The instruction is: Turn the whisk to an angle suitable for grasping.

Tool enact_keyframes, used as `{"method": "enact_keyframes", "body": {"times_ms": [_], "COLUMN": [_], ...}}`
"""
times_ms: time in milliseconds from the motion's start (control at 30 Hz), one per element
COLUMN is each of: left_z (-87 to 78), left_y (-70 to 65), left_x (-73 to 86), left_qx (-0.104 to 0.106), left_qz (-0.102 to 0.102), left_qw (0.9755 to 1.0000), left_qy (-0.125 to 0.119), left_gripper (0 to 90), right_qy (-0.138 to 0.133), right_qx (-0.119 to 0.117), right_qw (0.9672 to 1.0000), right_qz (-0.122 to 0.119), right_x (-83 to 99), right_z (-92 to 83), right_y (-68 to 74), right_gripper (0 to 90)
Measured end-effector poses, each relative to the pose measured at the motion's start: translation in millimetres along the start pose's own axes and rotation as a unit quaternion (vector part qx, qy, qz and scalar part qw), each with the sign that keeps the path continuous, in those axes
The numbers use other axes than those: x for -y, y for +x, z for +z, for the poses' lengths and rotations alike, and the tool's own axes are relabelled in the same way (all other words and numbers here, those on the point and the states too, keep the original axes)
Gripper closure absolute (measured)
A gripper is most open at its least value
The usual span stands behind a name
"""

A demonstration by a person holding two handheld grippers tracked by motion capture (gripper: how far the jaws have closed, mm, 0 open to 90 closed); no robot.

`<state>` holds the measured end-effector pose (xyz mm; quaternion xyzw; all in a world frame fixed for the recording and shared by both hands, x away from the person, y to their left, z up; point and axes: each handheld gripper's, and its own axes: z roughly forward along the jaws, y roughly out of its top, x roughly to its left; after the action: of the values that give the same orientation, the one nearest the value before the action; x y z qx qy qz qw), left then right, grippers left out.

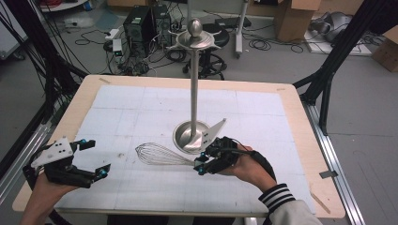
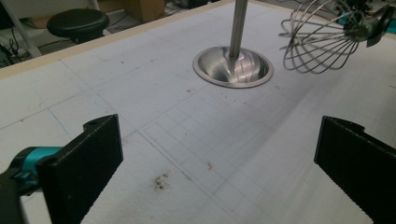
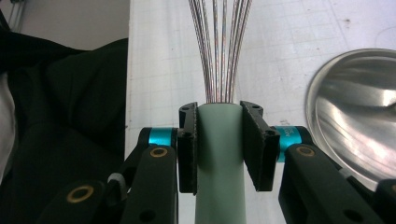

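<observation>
High view: your right claw point(image 1: 202, 161) is clamped on the pale handle of a wire whisk point(image 1: 162, 154), holding it low over the white tabletop point(image 1: 122, 108) just in front of the round base of a tall steel stand point(image 1: 195, 84). The whisk's wire head points toward your left side, near the tabletop's middle. Your right gripper view shows both black pads pressed flat against the handle point(image 3: 219, 140), with the wires fanning out beyond them and the stand's shiny base at the frame's edge. Your left claw point(image 1: 96, 157) rests near the tabletop's front left corner, well apart from the whisk, its jaws spread wide with nothing between them. Your left gripper view shows bare, lightly smudged tabletop between those jaws, the whisk head raised at far right.
</observation>
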<state>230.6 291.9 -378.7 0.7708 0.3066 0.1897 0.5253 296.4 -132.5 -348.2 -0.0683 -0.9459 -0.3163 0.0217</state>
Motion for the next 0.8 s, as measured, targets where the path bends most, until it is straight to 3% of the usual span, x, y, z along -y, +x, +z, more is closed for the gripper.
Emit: {"method": "enact_keyframes", "body": {"times_ms": [800], "left_z": [-0.4], "left_y": [-0.2], "left_x": [-1.3], "left_qx": [0.004], "left_qz": [0.002], "left_qw": [1.0], "left_qy": [-0.001], "left_gripper": [1.7], "right_qy": [0.028], "right_qx": [-0.007], "right_qw": [0.9996], "right_qz": [-0.003], "right_x": [-25.6], "right_z": [55.0], "right_y": [-1.9], "right_gripper": [69.0]}}
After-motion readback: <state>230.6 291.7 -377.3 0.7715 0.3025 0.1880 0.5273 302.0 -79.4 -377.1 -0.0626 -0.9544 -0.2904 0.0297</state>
